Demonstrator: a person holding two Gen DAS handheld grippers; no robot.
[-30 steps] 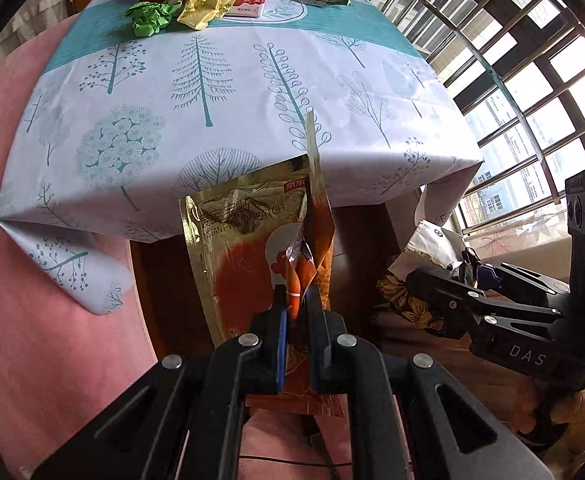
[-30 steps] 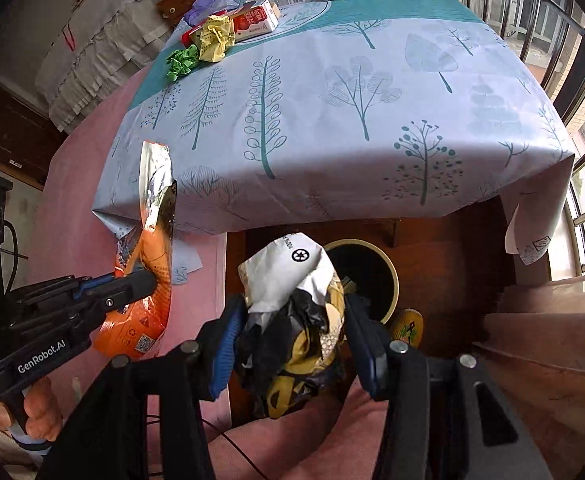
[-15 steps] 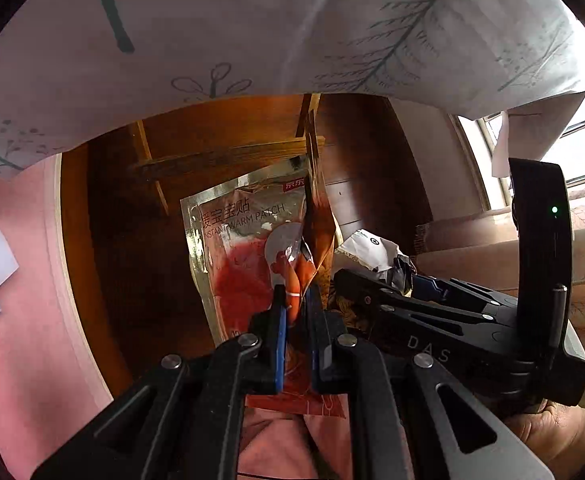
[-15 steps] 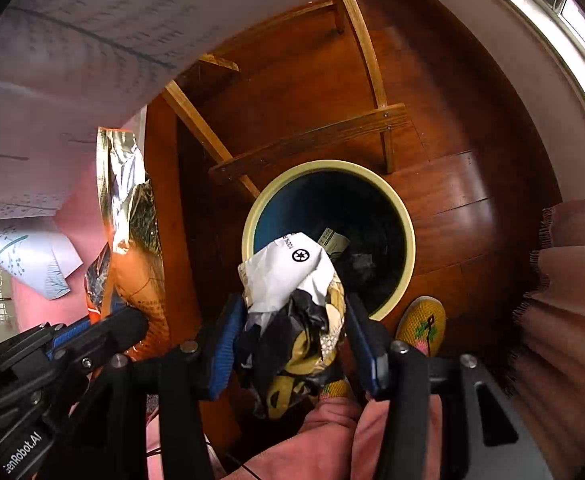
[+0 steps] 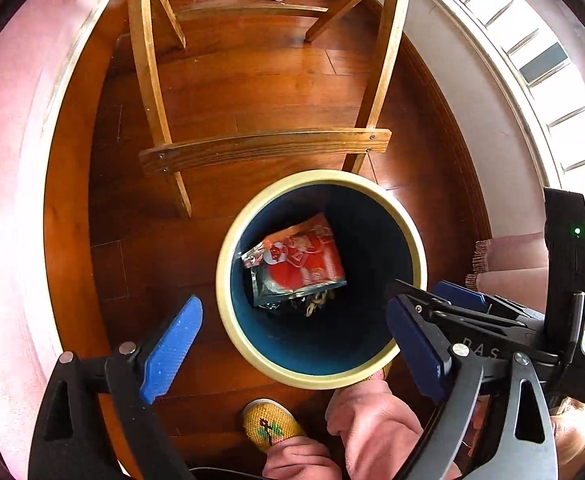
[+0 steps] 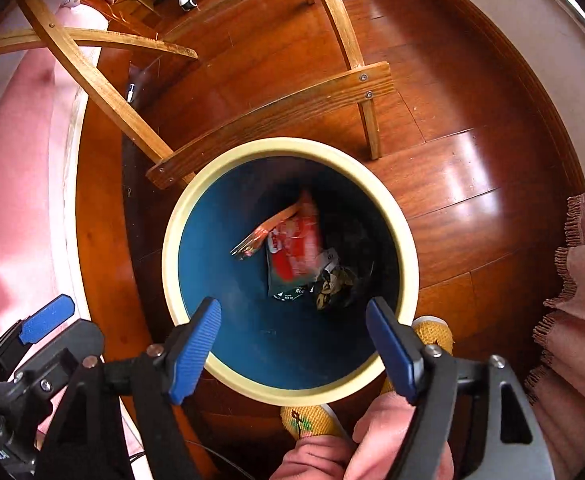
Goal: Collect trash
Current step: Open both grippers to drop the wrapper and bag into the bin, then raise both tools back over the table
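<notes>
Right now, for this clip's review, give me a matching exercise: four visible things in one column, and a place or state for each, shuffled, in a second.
Things:
1. red foil pouch
2. cream-rimmed round bin
3. left gripper
4. yellow embroidered slipper

Places or states:
A. on the wooden floor, beside the bin
B. jaws opening, nothing between them
C. lying inside the bin
D. standing by the wooden chair legs

Pairs: 1-C, 2-D, 3-B, 4-A
</notes>
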